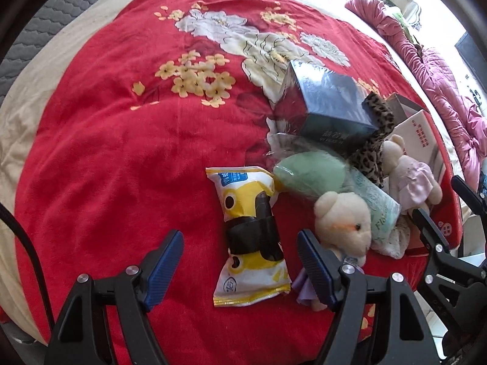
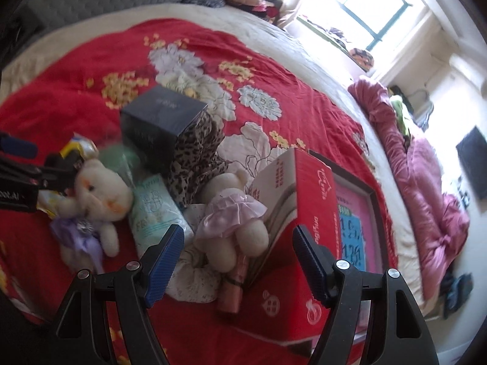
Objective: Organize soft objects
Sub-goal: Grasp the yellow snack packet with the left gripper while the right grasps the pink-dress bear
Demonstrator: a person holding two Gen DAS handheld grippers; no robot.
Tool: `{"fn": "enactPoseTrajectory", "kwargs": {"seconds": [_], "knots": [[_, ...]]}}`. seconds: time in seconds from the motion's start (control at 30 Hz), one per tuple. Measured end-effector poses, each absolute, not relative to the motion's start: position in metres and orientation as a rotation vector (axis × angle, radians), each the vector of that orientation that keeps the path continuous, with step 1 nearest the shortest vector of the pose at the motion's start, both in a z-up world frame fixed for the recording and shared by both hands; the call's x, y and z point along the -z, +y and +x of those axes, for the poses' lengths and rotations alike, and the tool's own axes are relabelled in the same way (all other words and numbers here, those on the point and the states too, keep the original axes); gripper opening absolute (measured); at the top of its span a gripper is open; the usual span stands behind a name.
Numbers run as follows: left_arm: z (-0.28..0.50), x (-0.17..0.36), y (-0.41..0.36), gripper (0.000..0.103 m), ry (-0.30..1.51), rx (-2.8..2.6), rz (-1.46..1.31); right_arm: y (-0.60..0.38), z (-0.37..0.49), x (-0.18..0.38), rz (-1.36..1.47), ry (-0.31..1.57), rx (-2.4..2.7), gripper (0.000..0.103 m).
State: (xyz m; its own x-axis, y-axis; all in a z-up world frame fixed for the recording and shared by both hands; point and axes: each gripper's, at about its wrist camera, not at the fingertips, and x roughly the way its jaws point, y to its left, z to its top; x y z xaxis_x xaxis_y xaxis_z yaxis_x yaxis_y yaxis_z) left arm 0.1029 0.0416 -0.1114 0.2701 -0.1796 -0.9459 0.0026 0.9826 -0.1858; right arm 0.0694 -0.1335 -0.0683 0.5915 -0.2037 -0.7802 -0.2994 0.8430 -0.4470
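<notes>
My left claw [image 1: 240, 269] hangs wide apart over the red flowered blanket [image 1: 106, 152] on the bed, holding nothing. Between its blue pads lies a yellow and white snack bag [image 1: 249, 237] with a black band round its middle. Just right of it sits a cream bear in a purple dress [image 1: 344, 222], its head touching a pale green tissue pack [image 1: 377, 203]. A green pouch [image 1: 307, 176] lies above, under a dark box [image 1: 325, 103]. My right claw [image 2: 239, 261] is also wide and empty, over a second bear in a pink skirt [image 2: 231, 216], which leans against an open red carton [image 2: 310, 219]. A leopard cloth [image 2: 197, 158] drapes beside the dark box.
</notes>
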Motion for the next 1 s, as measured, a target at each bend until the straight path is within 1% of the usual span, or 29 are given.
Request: {"fn": "enactPoseTrajectory", "kwargs": {"seconds": [0.27, 0.3, 0.33, 0.4, 0.5, 0.6, 0.67, 0.77, 0.83, 0.87, 0.9, 1.0], "knots": [[0.108, 0.128, 0.039, 0.076, 1.324, 0.124, -0.169, -0.125, 0.083, 0.088, -0.740, 0.950, -0.058, 0.074], [0.108, 0.129, 0.039, 0.076, 1.326, 0.121, -0.172, -0.123, 0.084, 0.089, -0.753, 0.951, -0.063, 0.073], [0.108, 0.130, 0.040, 0.076, 1.327, 0.119, -0.175, -0.122, 0.086, 0.092, -0.768, 0.955, -0.072, 0.070], [0.108, 0.131, 0.041, 0.076, 1.325, 0.118, -0.177, -0.122, 0.089, 0.096, -0.766, 0.974, -0.083, 0.059], [0.108, 0.132, 0.041, 0.076, 1.323, 0.114, -0.177, -0.122, 0.091, 0.099, -0.760, 0.990, -0.080, 0.047], [0.110, 0.133, 0.040, 0.076, 1.321, 0.107, -0.173, -0.125, 0.092, 0.097, -0.728, 0.989, -0.085, 0.039], [0.111, 0.134, 0.039, 0.076, 1.316, 0.104, -0.162, -0.130, 0.091, 0.090, -0.675, 0.983, -0.095, 0.036], [0.112, 0.135, 0.036, 0.067, 1.310, 0.091, -0.130, -0.137, 0.087, 0.076, -0.579, 0.976, -0.113, 0.035], [0.112, 0.134, 0.034, 0.061, 1.306, 0.101, -0.125, -0.148, 0.085, 0.063, -0.463, 0.984, -0.124, 0.035], [0.113, 0.133, 0.033, 0.050, 1.300, 0.108, -0.123, -0.152, 0.083, 0.059, -0.420, 0.988, -0.131, 0.035], [0.113, 0.132, 0.032, 0.041, 1.296, 0.118, -0.125, -0.157, 0.082, 0.055, -0.368, 0.990, -0.141, 0.035], [0.114, 0.130, 0.028, 0.041, 1.296, 0.118, -0.109, -0.168, 0.077, 0.042, -0.248, 0.986, -0.158, 0.035]]}}
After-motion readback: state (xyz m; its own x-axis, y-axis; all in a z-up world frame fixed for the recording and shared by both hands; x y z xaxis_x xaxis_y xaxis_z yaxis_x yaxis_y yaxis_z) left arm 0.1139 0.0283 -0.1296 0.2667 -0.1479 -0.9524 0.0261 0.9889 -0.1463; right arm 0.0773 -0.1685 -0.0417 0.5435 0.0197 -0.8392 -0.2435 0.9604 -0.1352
